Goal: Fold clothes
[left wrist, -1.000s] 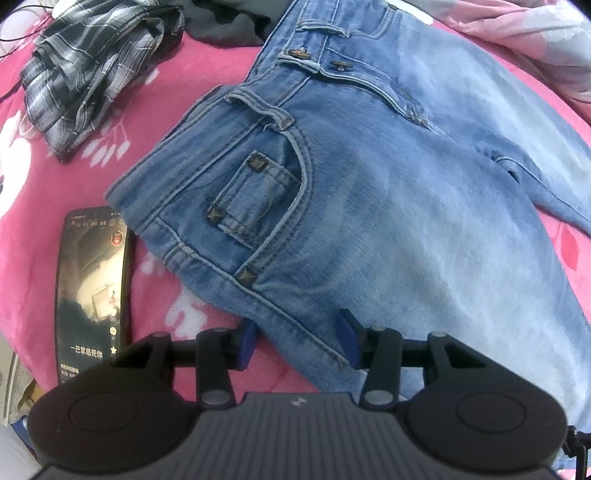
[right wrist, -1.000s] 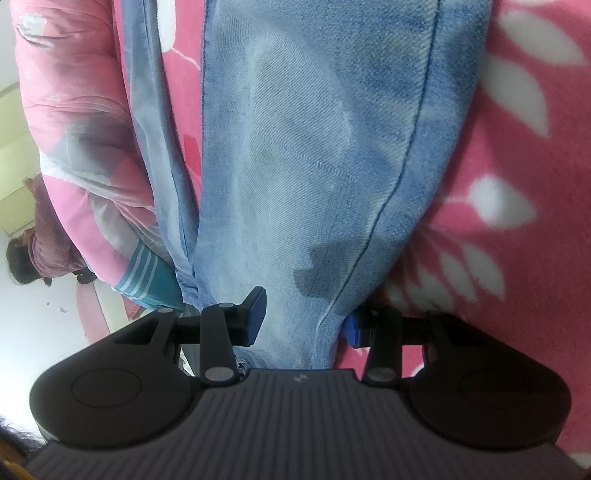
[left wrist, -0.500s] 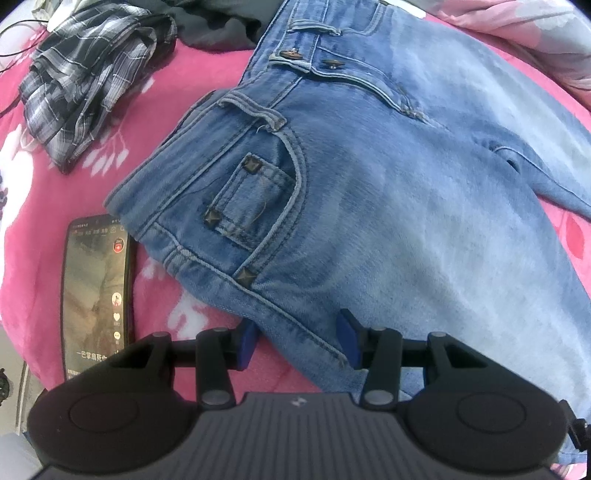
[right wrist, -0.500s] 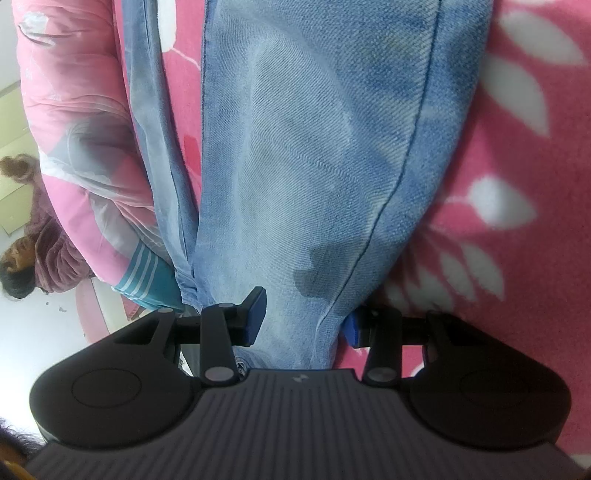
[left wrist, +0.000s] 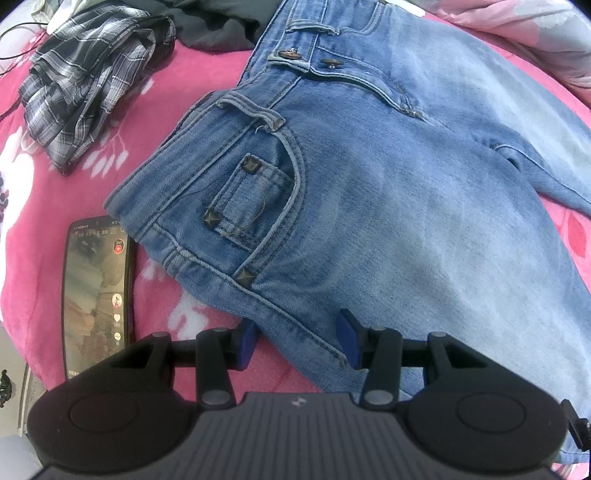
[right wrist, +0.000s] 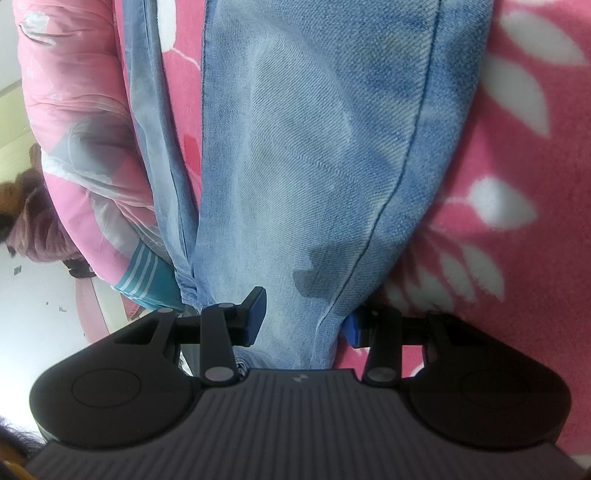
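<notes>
- In the left wrist view, a phone (left wrist: 96, 291) lies face up with its screen lit on the pink flowered blanket (left wrist: 55, 206), at the far left, just beside the waistband corner of the jeans.
- Above it, a crumpled grey plaid garment (left wrist: 88, 77) sits on the blanket, well apart from the jeans; a dark cloth (left wrist: 218, 27) lies behind it.
- The blue jeans (left wrist: 388, 206) lie spread front side up across the middle and right, waistband toward the upper left, studded coin pocket showing.
- The left gripper (left wrist: 297, 343) points down over the jeans' outer side seam; its blue pads stand apart with the seam edge between them, and they do not visibly press on the cloth.
- In the right wrist view, a pink quilt (right wrist: 74, 122) is bunched at the left.
- One jeans leg runs down the middle of this view to the right gripper (right wrist: 303, 317), the other leg a narrow strip to its left.
- The right gripper's two pads close on the gathered leg, clamping the denim.
- The blanket fills the right side.
</notes>
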`<state>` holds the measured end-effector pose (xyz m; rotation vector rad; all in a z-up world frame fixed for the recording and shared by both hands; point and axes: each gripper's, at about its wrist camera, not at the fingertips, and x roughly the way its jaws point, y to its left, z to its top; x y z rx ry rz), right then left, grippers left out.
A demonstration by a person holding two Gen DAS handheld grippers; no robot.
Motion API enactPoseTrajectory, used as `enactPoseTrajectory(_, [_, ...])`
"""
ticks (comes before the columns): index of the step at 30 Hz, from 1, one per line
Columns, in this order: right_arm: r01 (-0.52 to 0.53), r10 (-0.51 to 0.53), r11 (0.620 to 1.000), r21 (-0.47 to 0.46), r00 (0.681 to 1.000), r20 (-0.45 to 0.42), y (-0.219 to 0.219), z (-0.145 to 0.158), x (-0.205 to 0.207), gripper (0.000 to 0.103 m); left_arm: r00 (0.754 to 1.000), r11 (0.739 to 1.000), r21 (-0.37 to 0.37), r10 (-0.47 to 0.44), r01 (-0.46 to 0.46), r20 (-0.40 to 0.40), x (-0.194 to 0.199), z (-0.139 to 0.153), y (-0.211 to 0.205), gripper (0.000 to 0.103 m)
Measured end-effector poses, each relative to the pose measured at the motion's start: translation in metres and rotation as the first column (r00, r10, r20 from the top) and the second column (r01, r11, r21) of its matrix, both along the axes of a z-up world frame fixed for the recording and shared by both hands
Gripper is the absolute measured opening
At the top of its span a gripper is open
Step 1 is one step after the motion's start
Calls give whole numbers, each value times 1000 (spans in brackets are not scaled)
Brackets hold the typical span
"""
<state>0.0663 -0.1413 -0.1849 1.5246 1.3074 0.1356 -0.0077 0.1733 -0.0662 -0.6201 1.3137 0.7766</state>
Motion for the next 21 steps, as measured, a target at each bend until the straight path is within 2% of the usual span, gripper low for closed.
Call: enactPoseTrajectory(21, [-6, 6, 1000, 6, 1000, 5, -2, -4, -1, 40, 1000, 1000, 10, -9, 9, -8, -1, 1, -8, 48])
